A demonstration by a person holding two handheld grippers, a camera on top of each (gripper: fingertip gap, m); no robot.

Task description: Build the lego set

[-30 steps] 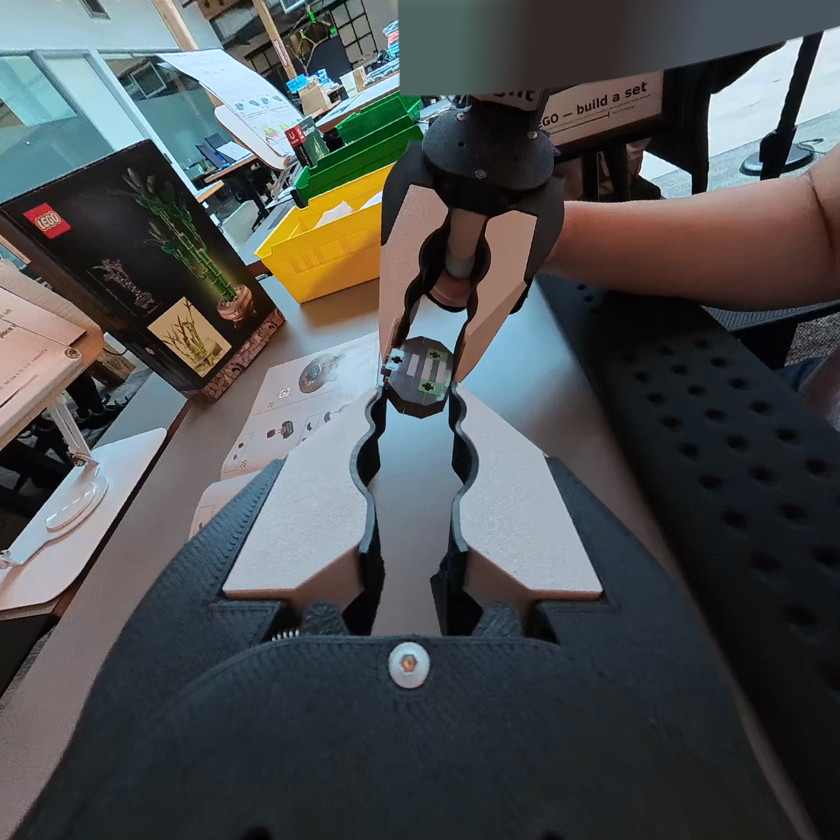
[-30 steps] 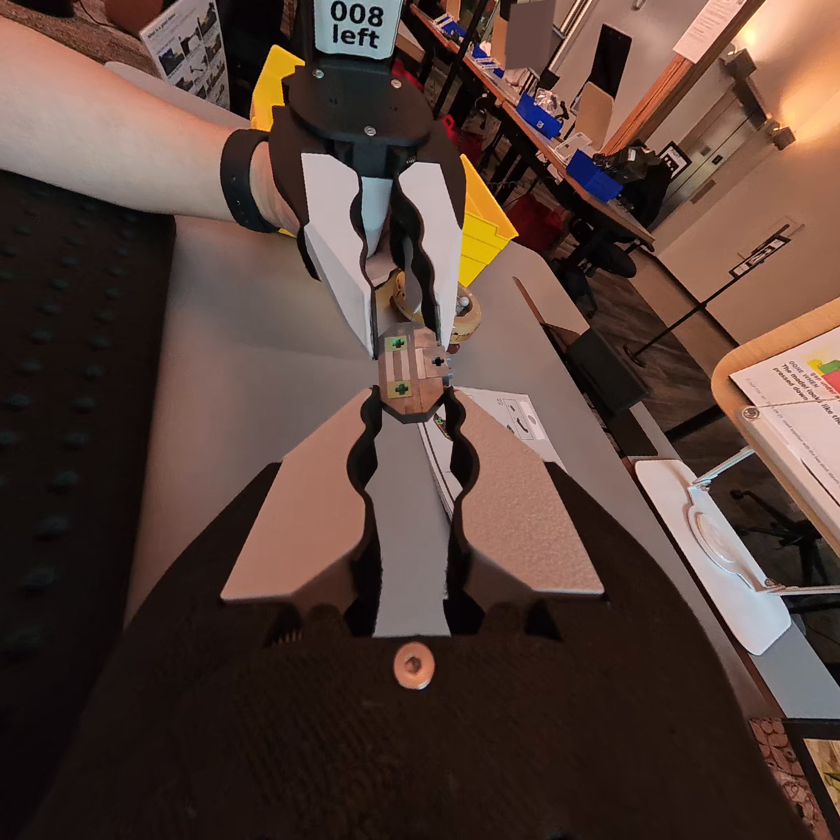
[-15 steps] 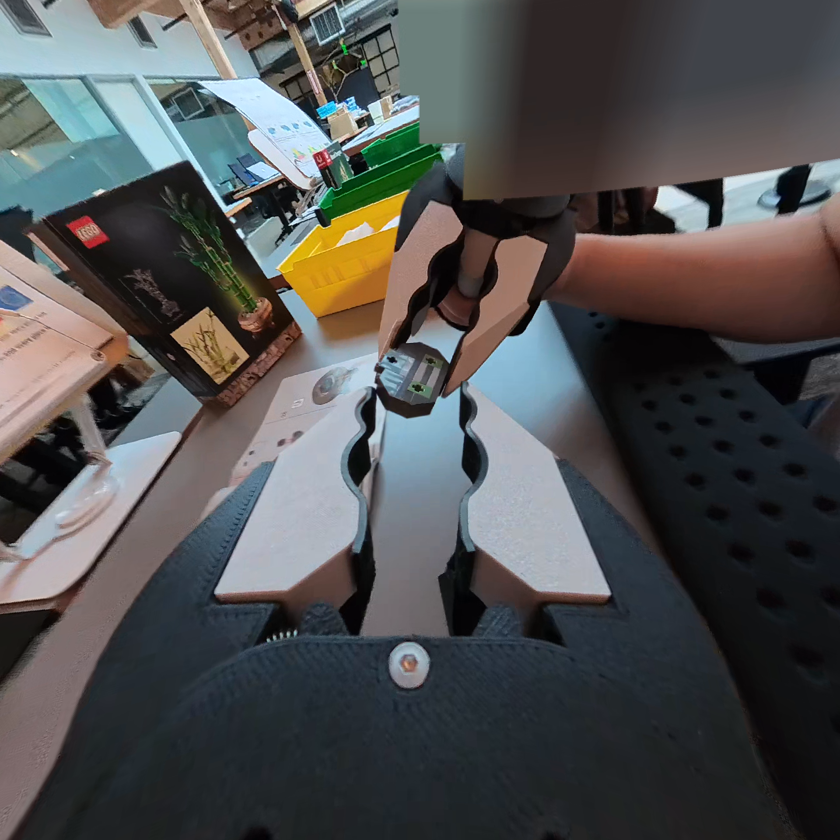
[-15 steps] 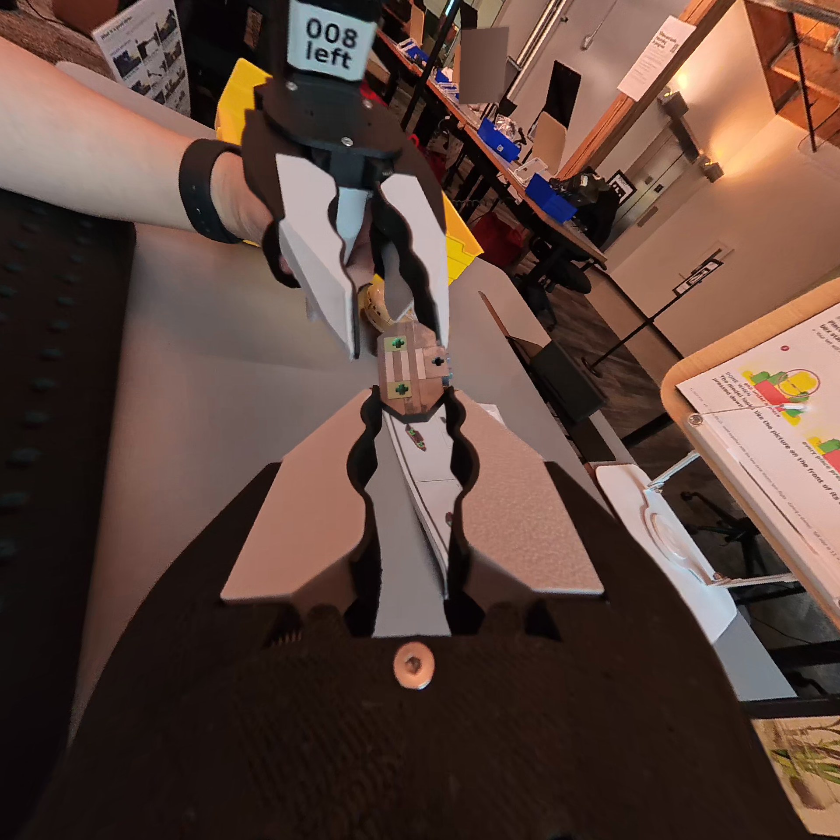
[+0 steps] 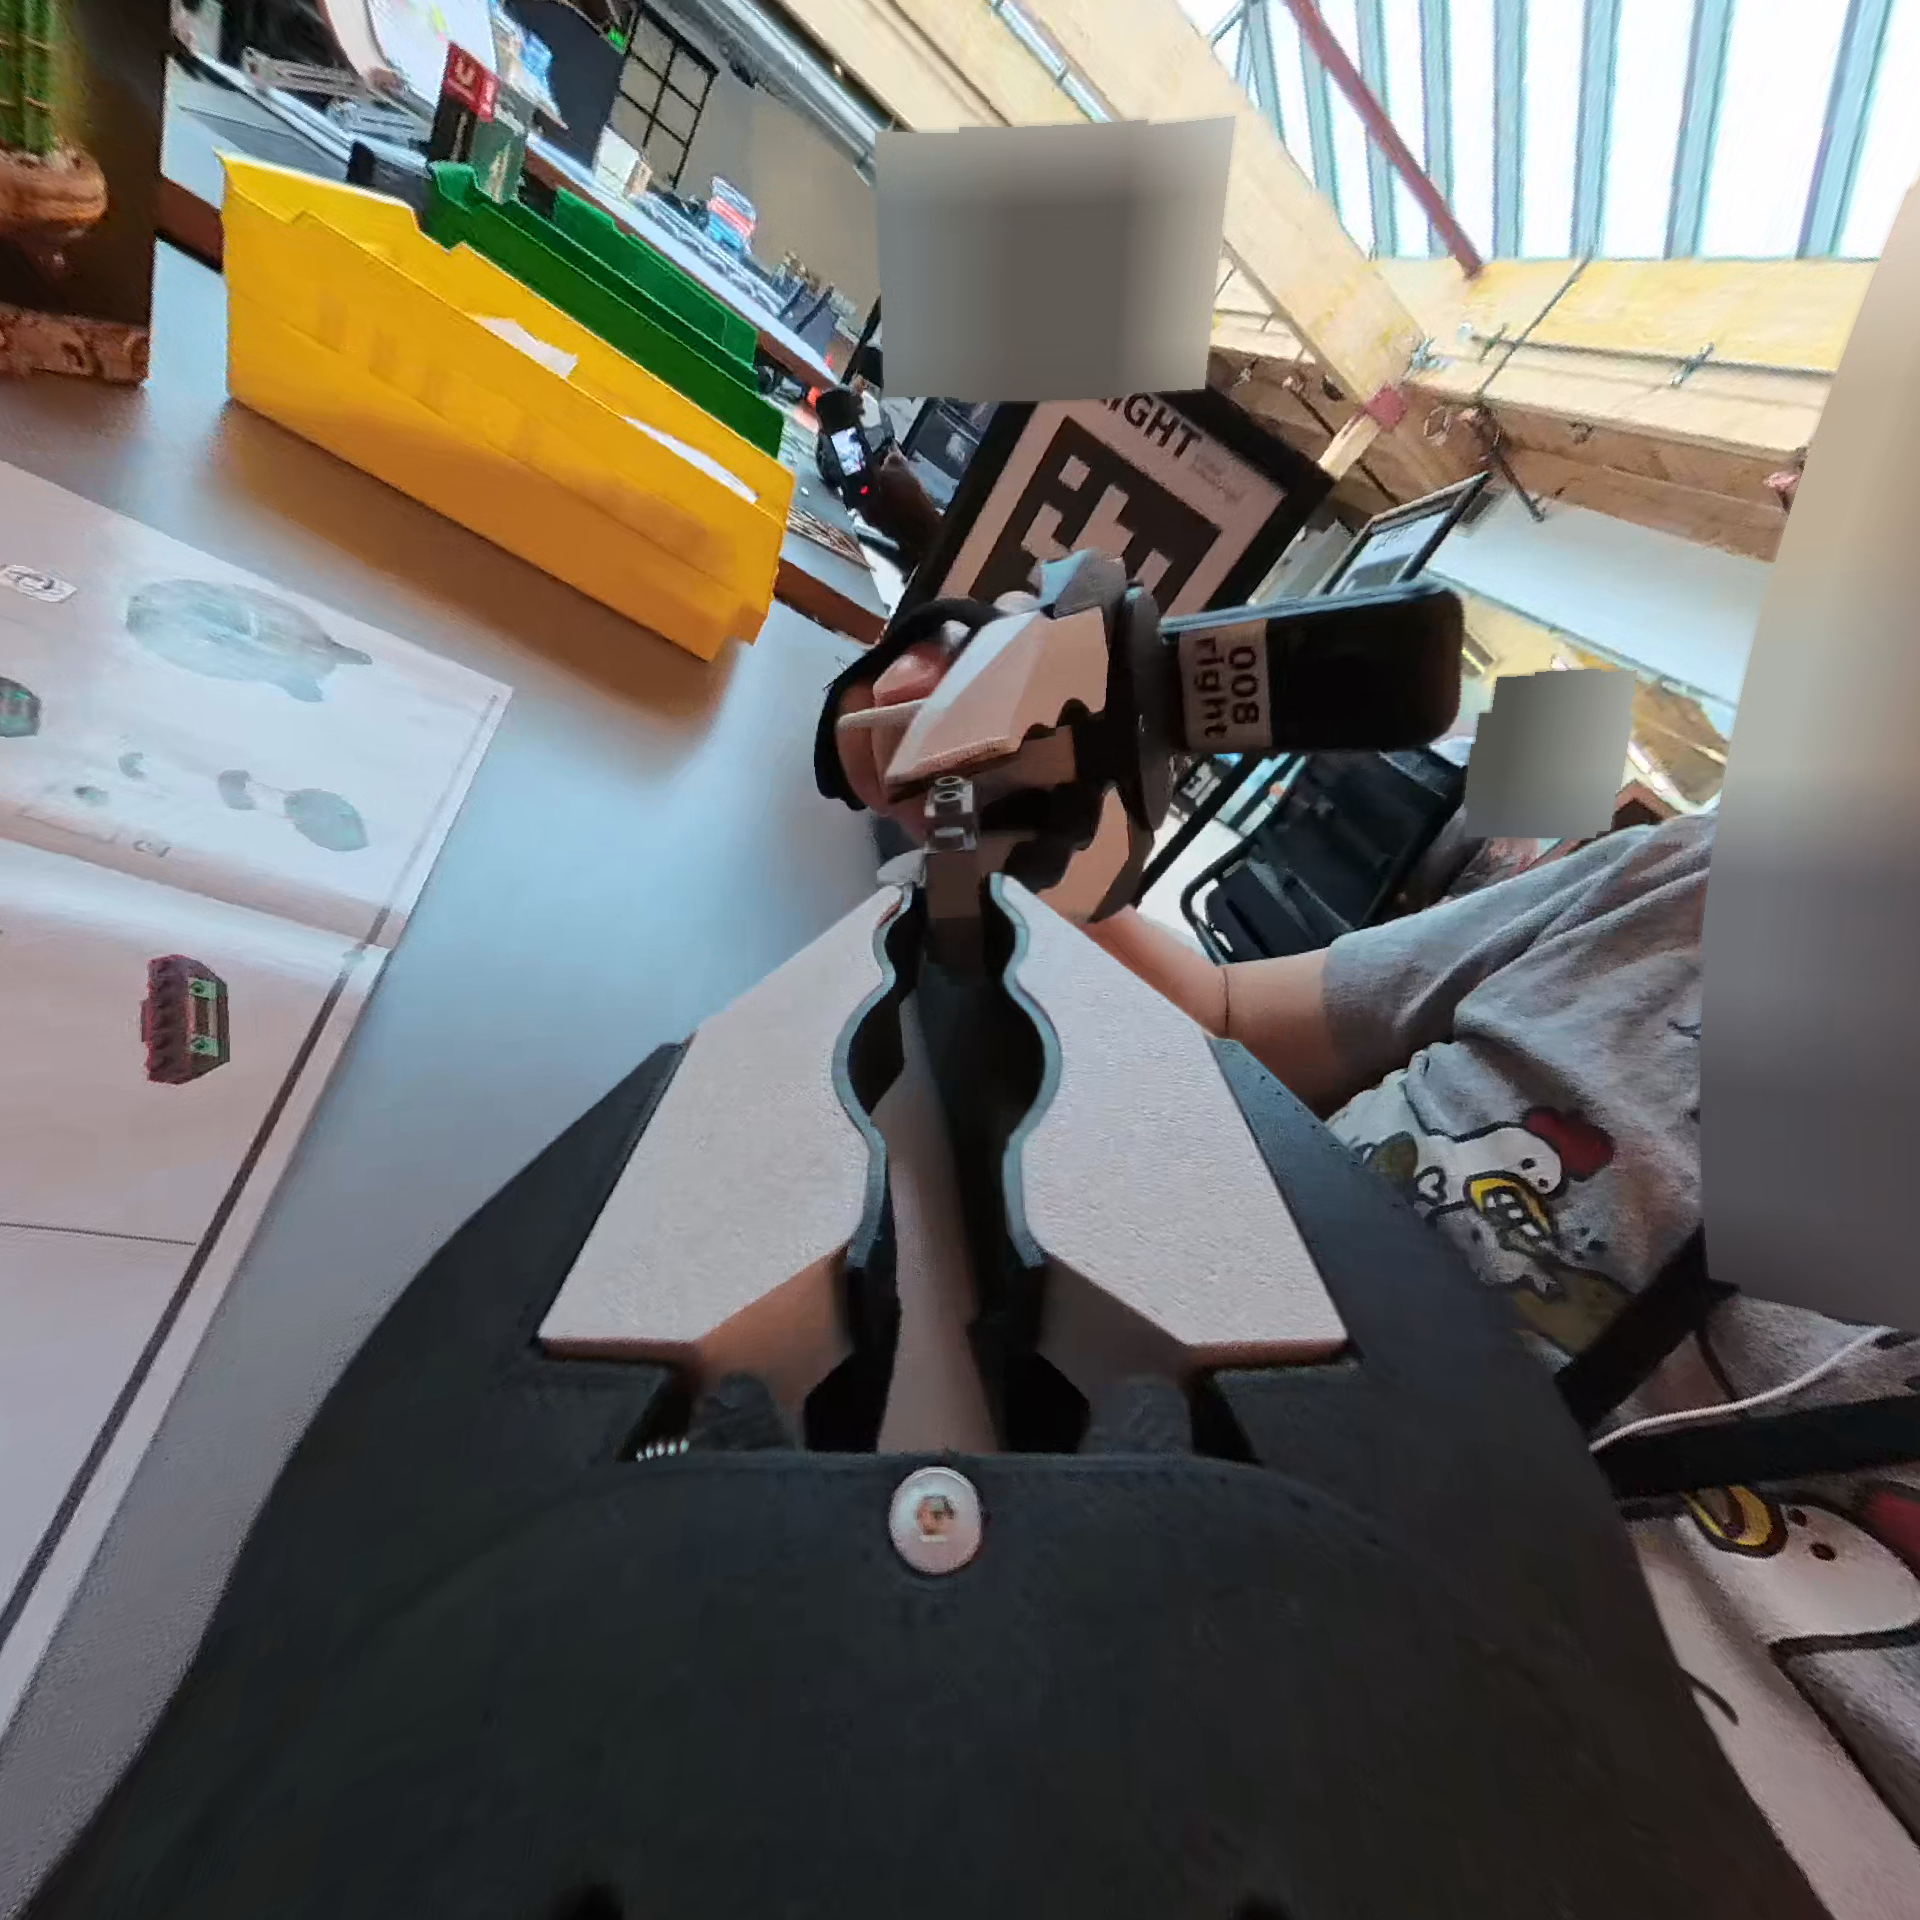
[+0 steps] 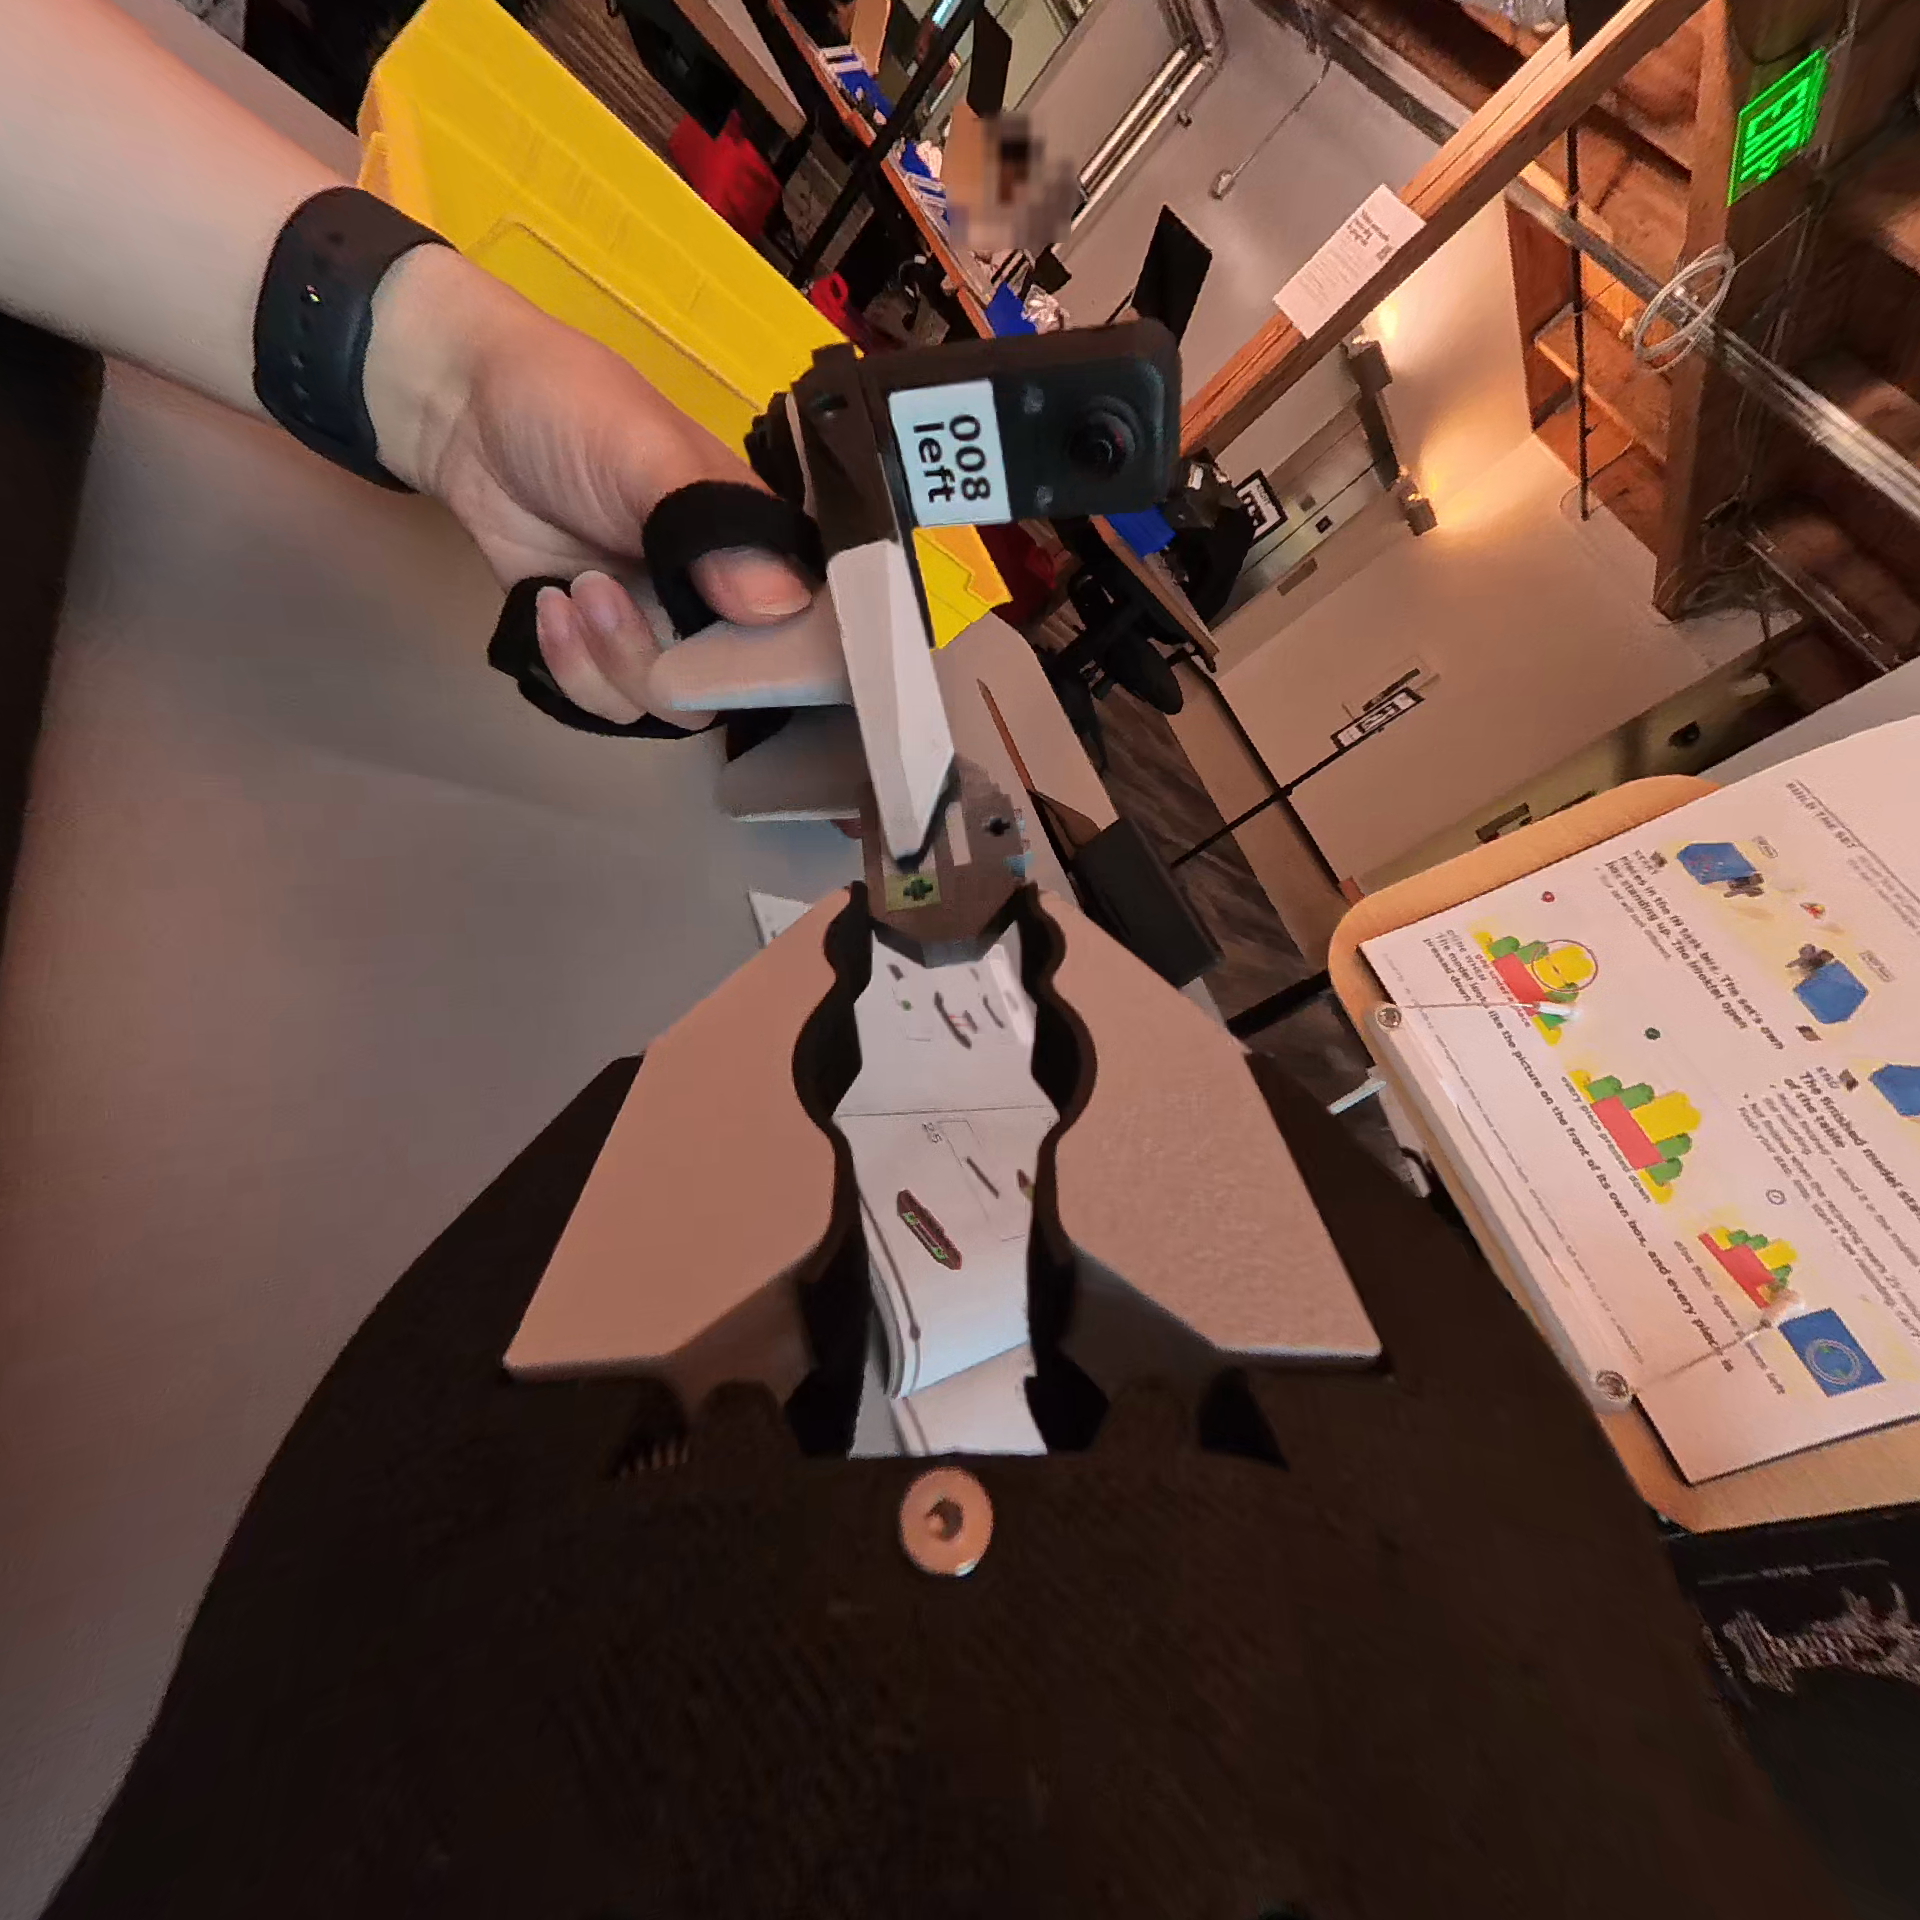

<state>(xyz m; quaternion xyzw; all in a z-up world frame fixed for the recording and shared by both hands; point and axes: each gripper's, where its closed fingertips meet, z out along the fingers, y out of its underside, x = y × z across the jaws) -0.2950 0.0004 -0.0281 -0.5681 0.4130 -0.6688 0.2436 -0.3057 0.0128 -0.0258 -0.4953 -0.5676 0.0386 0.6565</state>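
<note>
A small dark brown lego assembly [image 6: 948,902] with green cross marks and a little grey piece on top is held in the air between both grippers. My right gripper [image 6: 940,906] is shut on it across its width. My left gripper [image 5: 948,896] is shut on its flat faces, so the left wrist view shows the assembly [image 5: 951,914] edge-on with the grey piece [image 5: 951,816] above. The two grippers meet tip to tip, turned about a quarter turn to each other. The left gripper's white finger [image 6: 894,727] lies over the assembly's top face.
An open instruction booklet [image 5: 208,831] lies on the grey table [image 5: 623,831] and also shows under the right gripper [image 6: 935,1195]. A yellow bin [image 5: 499,416] and a green bin [image 5: 623,270] stand behind. A printed sheet on a stand [image 6: 1662,1091] is at the right. A person's torso [image 5: 1507,1143] is close. My two grippers' fingertips are within a few centimetres of each other.
The left gripper has rolled about a quarter turn and its fingers have closed on the assembly's faces. Both views have tilted. The right gripper still holds the assembly.
</note>
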